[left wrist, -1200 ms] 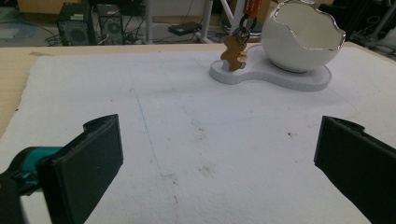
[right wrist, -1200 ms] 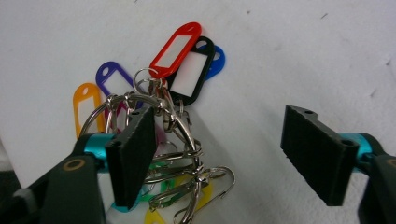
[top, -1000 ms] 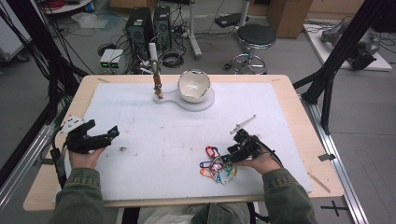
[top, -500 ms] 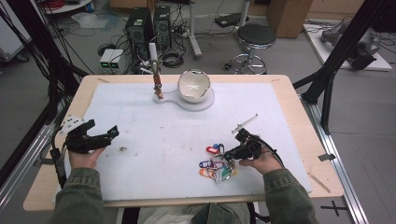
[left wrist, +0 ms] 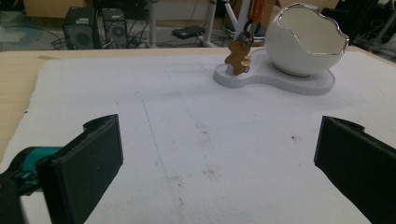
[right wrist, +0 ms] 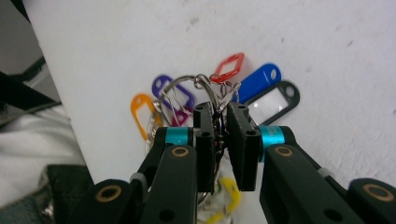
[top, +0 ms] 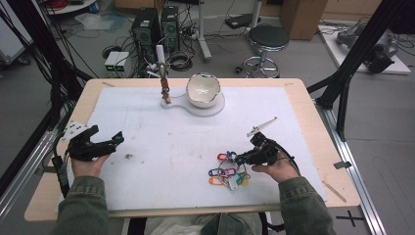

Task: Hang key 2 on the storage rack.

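The right gripper clamped a bunch of coloured key tags by its wire rings, low on the white mat. The left gripper gaped empty, well apart.

key tags: glossy plastic | key ring: shiny metal wire | table: pale wood

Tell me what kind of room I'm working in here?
Most likely a robotics lab or workshop, not a home: desktop computer towers and loose cables on the floor behind the table, a black metal rig frame, and a round stool.
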A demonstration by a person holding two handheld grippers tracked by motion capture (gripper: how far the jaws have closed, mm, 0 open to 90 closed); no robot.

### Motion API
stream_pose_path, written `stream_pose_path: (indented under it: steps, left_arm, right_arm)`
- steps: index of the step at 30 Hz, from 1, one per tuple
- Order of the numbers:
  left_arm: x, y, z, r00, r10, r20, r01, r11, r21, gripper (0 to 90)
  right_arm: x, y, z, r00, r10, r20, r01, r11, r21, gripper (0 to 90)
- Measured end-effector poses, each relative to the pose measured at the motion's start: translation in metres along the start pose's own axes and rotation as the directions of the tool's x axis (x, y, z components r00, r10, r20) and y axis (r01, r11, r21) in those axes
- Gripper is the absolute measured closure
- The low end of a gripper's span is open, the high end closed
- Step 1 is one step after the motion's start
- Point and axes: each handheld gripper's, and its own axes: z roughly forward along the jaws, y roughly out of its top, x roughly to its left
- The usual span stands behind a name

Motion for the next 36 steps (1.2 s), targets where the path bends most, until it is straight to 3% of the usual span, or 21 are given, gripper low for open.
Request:
stream_pose_path:
  steps: [11,14,18,26,36]
  left_arm:
    - [-0.001,0.0,0.0,1.0,0.001,0.001,-0.001,1.0,0.003,1.7]
    - [0.0,0.0,0.0,1.0,0.002,0.0,-0.002,1.0,0.002,1.7]
    - [-0.001,0.0,0.0,1.0,0.003,0.003,-0.003,1.0,0.004,1.7]
    - [-0.001,0.0,0.0,1.0,0.003,0.004,-0.003,1.0,0.005,1.7]
    - [-0.001,0.0,0.0,0.9999,0.007,0.008,-0.007,1.0,0.005,1.7]
  right_arm:
    - [0.007,0.018,-0.02,1.0,-0.004,-0.007,0.004,0.999,-0.043,82.1]
    - [0.01,0.024,-0.025,0.9999,-0.017,0.0,0.017,0.998,-0.054,82.1]
    - [0.017,0.031,-0.033,0.999,-0.036,-0.024,0.034,0.996,-0.086,82.1]
    - [0.028,0.049,-0.05,0.9979,-0.064,-0.013,0.062,0.991,-0.12,82.0]
    - [0.038,0.066,-0.054,0.9955,-0.094,-0.009,0.092,0.985,-0.144,82.0]
